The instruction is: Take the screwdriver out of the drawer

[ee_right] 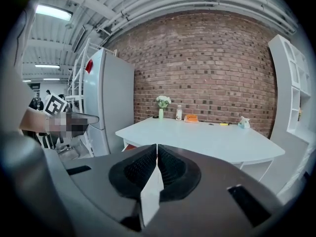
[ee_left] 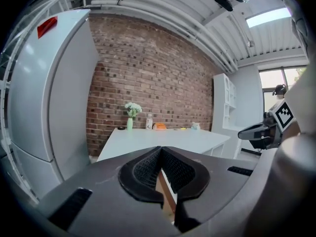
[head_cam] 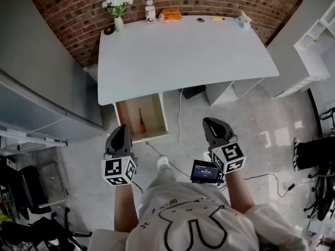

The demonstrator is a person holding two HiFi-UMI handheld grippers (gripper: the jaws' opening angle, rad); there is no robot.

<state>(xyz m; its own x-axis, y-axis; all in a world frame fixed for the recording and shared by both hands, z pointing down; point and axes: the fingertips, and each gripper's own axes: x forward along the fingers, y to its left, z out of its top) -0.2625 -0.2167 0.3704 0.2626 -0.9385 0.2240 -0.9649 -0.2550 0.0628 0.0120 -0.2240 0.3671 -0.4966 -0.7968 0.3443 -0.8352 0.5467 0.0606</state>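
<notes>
An open wooden drawer [head_cam: 159, 114] sticks out from under the left end of the white table [head_cam: 183, 51]. In it lies the screwdriver [head_cam: 140, 120], with an orange-red handle. My left gripper [head_cam: 120, 128] hovers just short of the drawer's front edge, jaws shut and holding nothing. Held to the right of the drawer, over the floor, my right gripper [head_cam: 210, 121] is also shut and holds nothing. In the left gripper view the pads [ee_left: 145, 169] meet, and the drawer's wood shows through the slit below them. The right gripper view shows shut pads [ee_right: 173, 169] aimed at the table.
A flower vase [head_cam: 118, 7], a bottle [head_cam: 151, 12] and an orange item [head_cam: 170, 14] line the table's far edge by the brick wall. A fridge [ee_left: 44, 98] stands left, white shelves [head_cam: 319, 41] right. A cable [head_cam: 180, 119] trails on the floor.
</notes>
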